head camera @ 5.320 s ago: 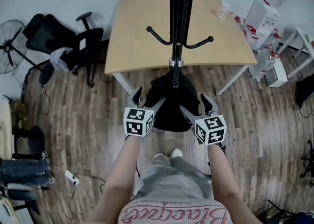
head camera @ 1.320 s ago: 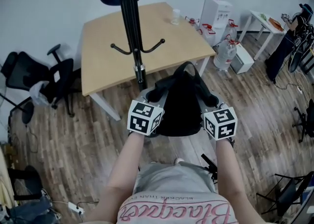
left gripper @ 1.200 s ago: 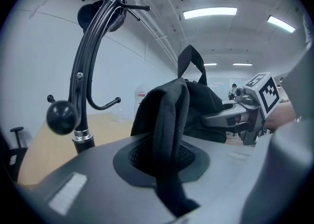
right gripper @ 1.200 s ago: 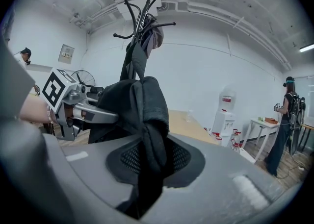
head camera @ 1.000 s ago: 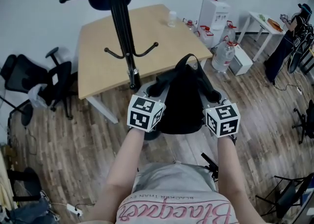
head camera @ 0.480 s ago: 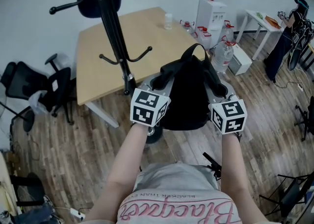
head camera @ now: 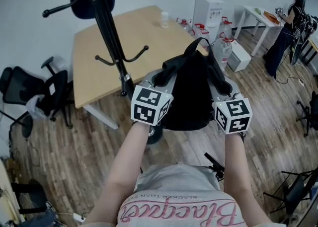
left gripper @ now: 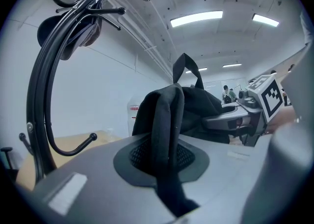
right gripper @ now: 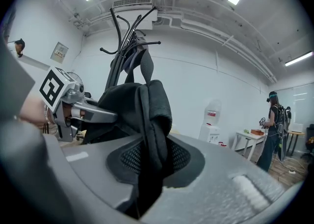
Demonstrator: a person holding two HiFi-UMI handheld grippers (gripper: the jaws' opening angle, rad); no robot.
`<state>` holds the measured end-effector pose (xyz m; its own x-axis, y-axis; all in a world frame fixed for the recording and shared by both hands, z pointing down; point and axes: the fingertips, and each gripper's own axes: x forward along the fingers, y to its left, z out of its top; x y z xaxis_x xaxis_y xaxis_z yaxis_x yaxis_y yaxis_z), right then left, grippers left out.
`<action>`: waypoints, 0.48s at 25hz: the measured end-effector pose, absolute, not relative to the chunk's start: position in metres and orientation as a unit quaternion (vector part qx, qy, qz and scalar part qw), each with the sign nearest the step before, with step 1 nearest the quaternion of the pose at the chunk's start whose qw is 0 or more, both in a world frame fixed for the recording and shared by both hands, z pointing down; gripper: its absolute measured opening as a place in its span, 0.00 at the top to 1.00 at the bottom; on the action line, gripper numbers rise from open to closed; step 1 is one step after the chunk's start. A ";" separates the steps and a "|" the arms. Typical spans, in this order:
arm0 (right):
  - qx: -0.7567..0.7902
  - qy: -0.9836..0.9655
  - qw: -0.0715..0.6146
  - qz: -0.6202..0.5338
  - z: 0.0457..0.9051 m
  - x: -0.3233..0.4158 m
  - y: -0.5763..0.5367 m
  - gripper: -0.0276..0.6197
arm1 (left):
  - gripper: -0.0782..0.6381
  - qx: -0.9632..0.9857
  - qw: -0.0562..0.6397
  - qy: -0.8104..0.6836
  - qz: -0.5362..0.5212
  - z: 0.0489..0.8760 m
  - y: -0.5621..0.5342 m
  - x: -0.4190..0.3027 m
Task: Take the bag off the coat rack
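Bag point(head camera: 189, 92) hangs in the air between our two grippers, apart from the coat rack point(head camera: 110, 37) at its left. Our left gripper point(head camera: 158, 79) is clamped on its left strap point(left gripper: 166, 130), our right gripper point(head camera: 222, 86) on its right strap point(right gripper: 148, 135).

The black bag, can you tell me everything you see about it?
The bag is black soft fabric, a backpack by its look, with a loop handle standing up on top and two padded straps. The left tool is shut on one strap, the right tool on the other strap. It hangs between them above the wooden floor, clear of the coat rack.
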<state>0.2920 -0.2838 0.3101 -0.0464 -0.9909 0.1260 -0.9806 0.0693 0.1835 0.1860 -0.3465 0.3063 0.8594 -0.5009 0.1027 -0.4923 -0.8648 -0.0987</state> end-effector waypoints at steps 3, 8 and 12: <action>0.685 -0.720 0.110 -0.023 0.311 0.293 -0.280 0.86 | 0.80 -0.965 0.034 0.253 -0.061 0.306 -0.344 0.187; 0.689 -0.716 0.109 -0.025 0.308 0.296 -0.277 0.86 | 0.80 -0.967 0.034 0.247 -0.058 0.304 -0.341 0.191; 0.691 -0.714 0.107 -0.026 0.305 0.300 -0.274 0.86 | 0.81 -0.967 0.037 0.244 -0.057 0.300 -0.339 0.195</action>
